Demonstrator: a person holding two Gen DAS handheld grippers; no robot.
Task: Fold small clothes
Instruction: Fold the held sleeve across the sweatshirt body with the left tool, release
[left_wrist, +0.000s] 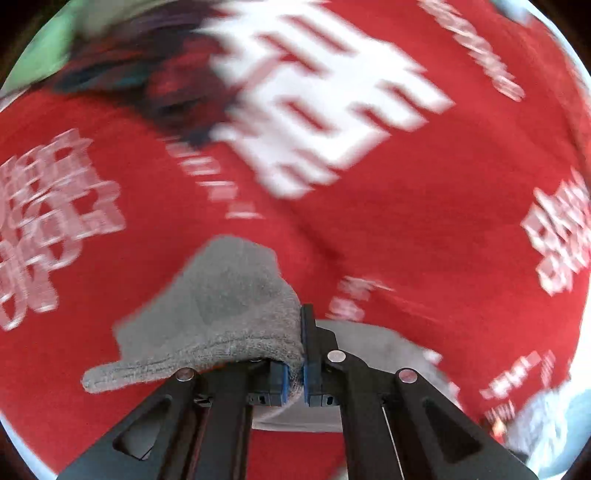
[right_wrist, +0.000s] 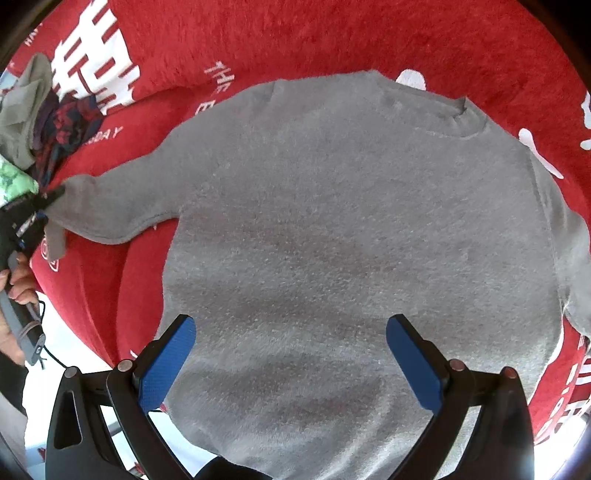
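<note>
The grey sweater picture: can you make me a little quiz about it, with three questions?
1. True or false: the left gripper is shut on the sleeve of the grey sweater.
2. What colour is the blanket under the sweater: A blue, B red, C yellow?
3. Fill in: the right gripper is ____ above the sweater's body, holding nothing.

Key: 1 true; 2 B; 3 open.
</note>
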